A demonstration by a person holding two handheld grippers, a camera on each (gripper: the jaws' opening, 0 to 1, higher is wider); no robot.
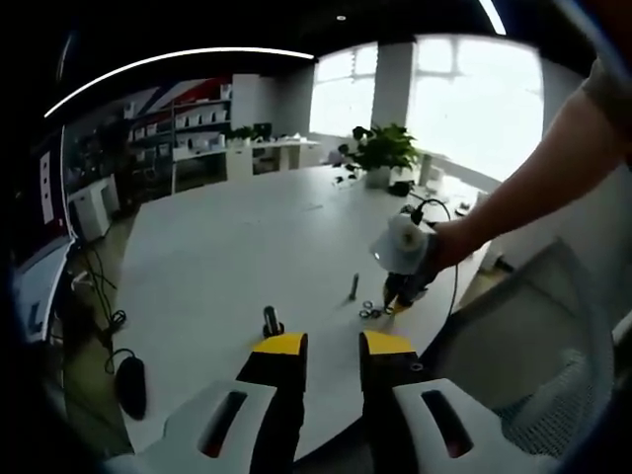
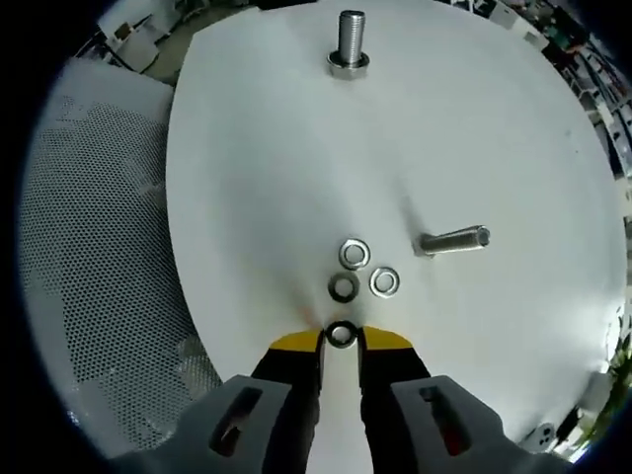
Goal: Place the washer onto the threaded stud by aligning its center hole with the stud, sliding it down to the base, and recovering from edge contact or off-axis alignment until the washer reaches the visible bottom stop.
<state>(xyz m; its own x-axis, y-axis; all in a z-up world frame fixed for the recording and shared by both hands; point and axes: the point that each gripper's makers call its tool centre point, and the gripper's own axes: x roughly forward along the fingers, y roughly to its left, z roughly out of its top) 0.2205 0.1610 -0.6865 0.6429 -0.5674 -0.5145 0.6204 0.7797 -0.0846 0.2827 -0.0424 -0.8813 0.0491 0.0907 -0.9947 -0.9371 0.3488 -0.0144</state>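
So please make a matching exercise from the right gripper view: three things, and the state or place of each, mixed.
Things:
1. threaded stud with nut
2. bolt
3. washer nearest the camera

States:
A. lying on its side on the table
B. between the tips of the right tongs
C. standing upright, far across the table

Pairs: 1-C, 2-A, 3-B

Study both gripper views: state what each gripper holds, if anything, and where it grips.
The right gripper pinches a washer by its outer rim, at the jaw tips. The left gripper holds nothing; its jaws stand apart.
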